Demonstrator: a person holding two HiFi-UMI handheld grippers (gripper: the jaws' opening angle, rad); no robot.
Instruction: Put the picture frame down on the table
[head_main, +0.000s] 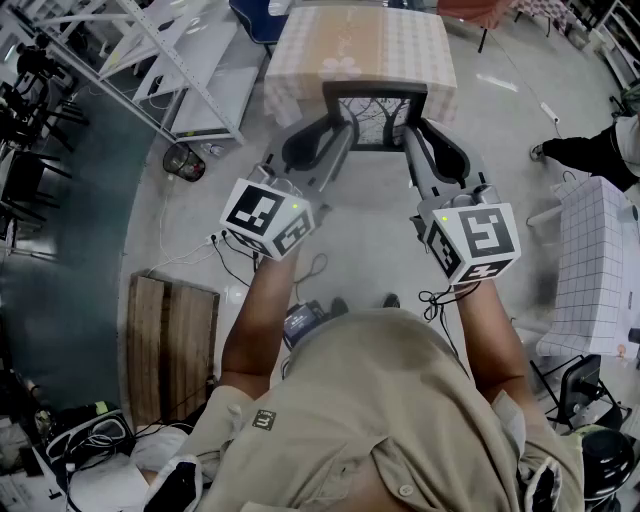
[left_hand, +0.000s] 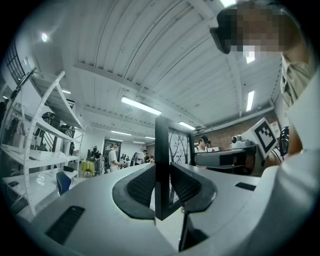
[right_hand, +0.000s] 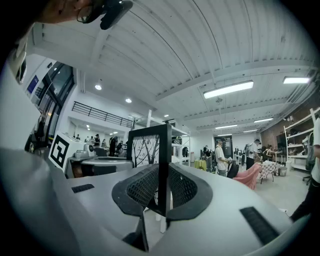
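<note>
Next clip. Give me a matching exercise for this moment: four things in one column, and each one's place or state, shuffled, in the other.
Things:
1. picture frame
2. left gripper
3. table
4. wooden planks

Place or state:
A. flat on the floor at the person's left
B. covered with a checked cloth
C. shut on the frame's left edge
D. gripped at both side edges

Pairs: 1-D, 2-C, 3-B, 4-A
</note>
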